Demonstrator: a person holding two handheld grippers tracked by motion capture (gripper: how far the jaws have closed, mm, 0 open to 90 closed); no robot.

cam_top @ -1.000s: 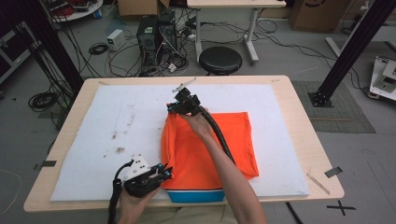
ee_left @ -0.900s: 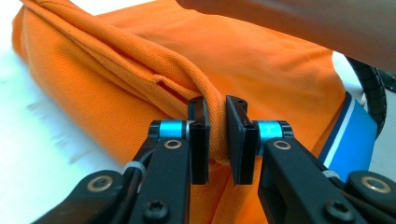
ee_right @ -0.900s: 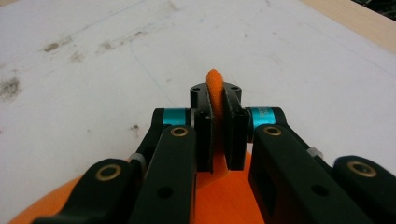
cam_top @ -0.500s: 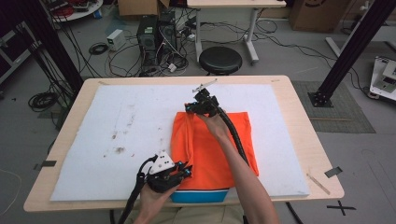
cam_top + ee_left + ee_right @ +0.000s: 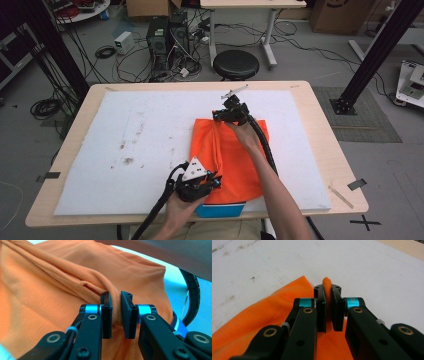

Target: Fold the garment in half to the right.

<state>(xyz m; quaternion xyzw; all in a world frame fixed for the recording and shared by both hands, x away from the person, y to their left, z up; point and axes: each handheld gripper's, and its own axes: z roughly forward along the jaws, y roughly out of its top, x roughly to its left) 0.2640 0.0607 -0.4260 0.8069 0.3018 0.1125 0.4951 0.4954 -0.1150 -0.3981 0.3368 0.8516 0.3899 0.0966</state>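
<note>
An orange garment (image 5: 230, 155) with a blue band (image 5: 220, 209) at its near edge lies on the white board (image 5: 125, 140), right of centre. My right gripper (image 5: 220, 116) is at the garment's far edge, shut on a fold of orange cloth (image 5: 327, 286) that sticks up between its jaws. My left gripper (image 5: 212, 182) is at the near left part of the garment, shut on a ridge of orange cloth (image 5: 115, 300). In the left gripper view a forearm (image 5: 160, 252) crosses the top, and the right gripper's black cable (image 5: 193, 297) curves down at the right.
The white board covers most of a wooden table (image 5: 330, 150) and is stained at its left middle (image 5: 127, 160). A strip of tape (image 5: 356, 184) lies near the table's right corner. Beyond the table stand a black stool (image 5: 236, 64), computer boxes (image 5: 167, 37) and loose cables on the floor.
Both grippers have moved to the right with the cloth in them, folding the garment's left part over towards the right. The garment now lies narrower and farther right.
</note>
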